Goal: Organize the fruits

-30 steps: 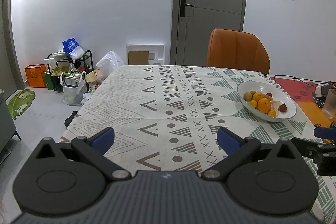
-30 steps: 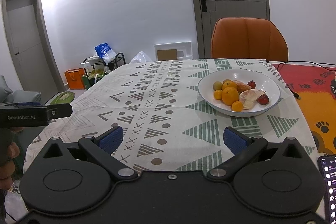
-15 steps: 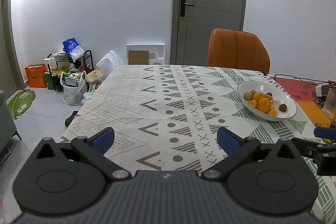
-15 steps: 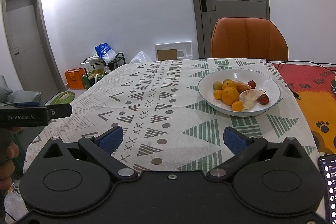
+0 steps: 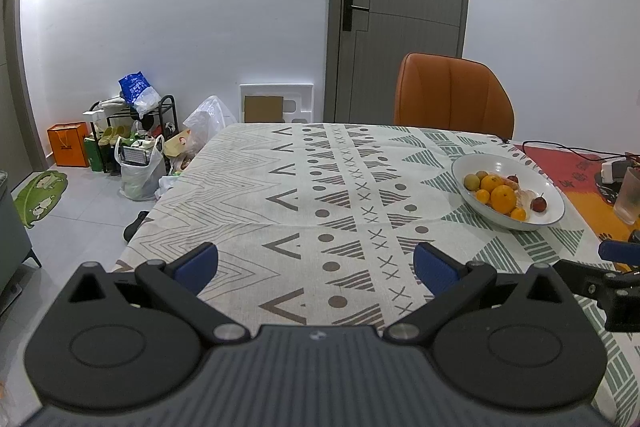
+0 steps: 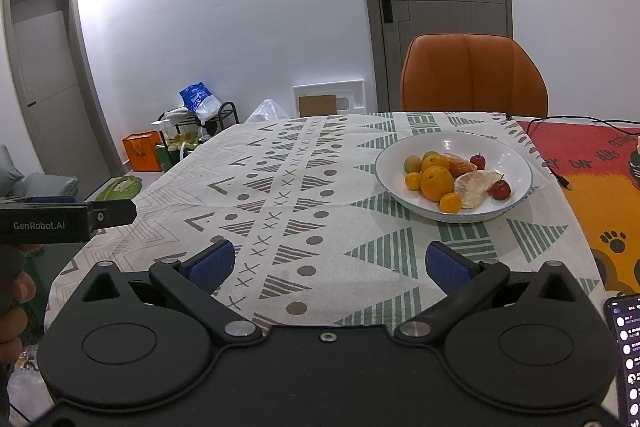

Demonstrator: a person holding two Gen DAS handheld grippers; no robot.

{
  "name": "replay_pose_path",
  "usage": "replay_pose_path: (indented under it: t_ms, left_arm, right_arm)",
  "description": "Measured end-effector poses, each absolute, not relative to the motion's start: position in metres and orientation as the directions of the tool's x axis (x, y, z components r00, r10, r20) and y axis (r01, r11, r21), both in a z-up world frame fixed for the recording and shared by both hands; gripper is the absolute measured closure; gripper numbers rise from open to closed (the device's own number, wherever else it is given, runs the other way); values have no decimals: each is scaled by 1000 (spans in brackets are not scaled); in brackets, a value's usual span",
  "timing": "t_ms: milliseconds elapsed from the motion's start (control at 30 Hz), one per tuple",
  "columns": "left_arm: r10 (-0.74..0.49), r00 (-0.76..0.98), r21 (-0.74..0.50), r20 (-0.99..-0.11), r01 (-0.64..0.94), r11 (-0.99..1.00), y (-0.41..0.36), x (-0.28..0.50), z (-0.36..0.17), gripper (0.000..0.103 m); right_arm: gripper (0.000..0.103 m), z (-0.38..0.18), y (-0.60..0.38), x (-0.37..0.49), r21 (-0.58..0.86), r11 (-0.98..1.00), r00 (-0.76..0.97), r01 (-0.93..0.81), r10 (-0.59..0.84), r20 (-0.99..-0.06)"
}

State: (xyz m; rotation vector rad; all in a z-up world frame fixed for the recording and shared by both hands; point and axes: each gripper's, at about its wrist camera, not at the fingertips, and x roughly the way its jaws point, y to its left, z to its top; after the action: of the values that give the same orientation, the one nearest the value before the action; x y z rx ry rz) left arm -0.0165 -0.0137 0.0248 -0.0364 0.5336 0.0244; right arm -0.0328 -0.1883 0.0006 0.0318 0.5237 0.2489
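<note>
While you held both tools over the patterned counter [image 6: 280, 163], your left tongs [image 5: 316, 263] and right tongs [image 6: 330, 263] were spread wide, gripping nothing. The fruits [image 6: 438, 181] sat in the white bowl [image 6: 512, 157] on the counter's right side, ahead of your right tongs. "GenRobot.AI" read on your left tool's side.

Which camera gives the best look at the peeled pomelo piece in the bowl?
The right wrist view: the pomelo piece lies near and unblocked. In the left wrist view it is small, mostly hidden behind the big orange.
</note>
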Motion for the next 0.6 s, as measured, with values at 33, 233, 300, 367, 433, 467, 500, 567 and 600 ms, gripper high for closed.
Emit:
replay_pose_path:
  t_ms: [33, 233, 300, 367, 433, 467, 500, 567, 600]
  left_arm:
    - [14, 861, -29, -509, -33, 999, -14, -17, 25, 0]
    - [15, 861, -27, -509, -33, 999, -14, -16, 25, 0]
    - [16, 861, -28, -508, -36, 999, -13, -17, 25, 0]
    - [17, 861, -29, -509, -36, 999, -13, -17, 25, 0]
    - [16, 861, -28, -509, -35, 999, -13, -17, 25, 0]
    - [16, 861, -28, -509, -35, 999, -13, -17, 25, 0]
    - [17, 861, -27, -509, -36, 999, -13, -17, 25, 0]
    - [12, 863, -28, -506, -30, 999, -13, -17, 25, 0]
    - [9, 864, -27, -504, -26, 999, -12, -18, 24, 0]
  right_arm:
    - [0, 1, -188, -33, 93, 969, 837, -228, 244, -491]
    - [0, 1, -190, -32, 96, 970, 837, -224, 242, -491]
    - [0, 1, -190, -33, 94, 970, 836, -226, 243, -492]
    - [0, 1, -189, -32, 93, 969, 836, -228, 244, -492]
    - [0, 1, -189, -32, 92, 969, 836, -228, 243, -493]
    - [0, 1, -189, -32, 92, 969, 836, -227, 243, -493]
    - [0, 0, -189, -32, 92, 970, 835, -226, 242, -494]
    - [0, -1, -189, -31, 95, 970, 835, -223, 240, -495]
    - [0, -1, -190, -31, 95, 970, 835, -223, 240, -496]
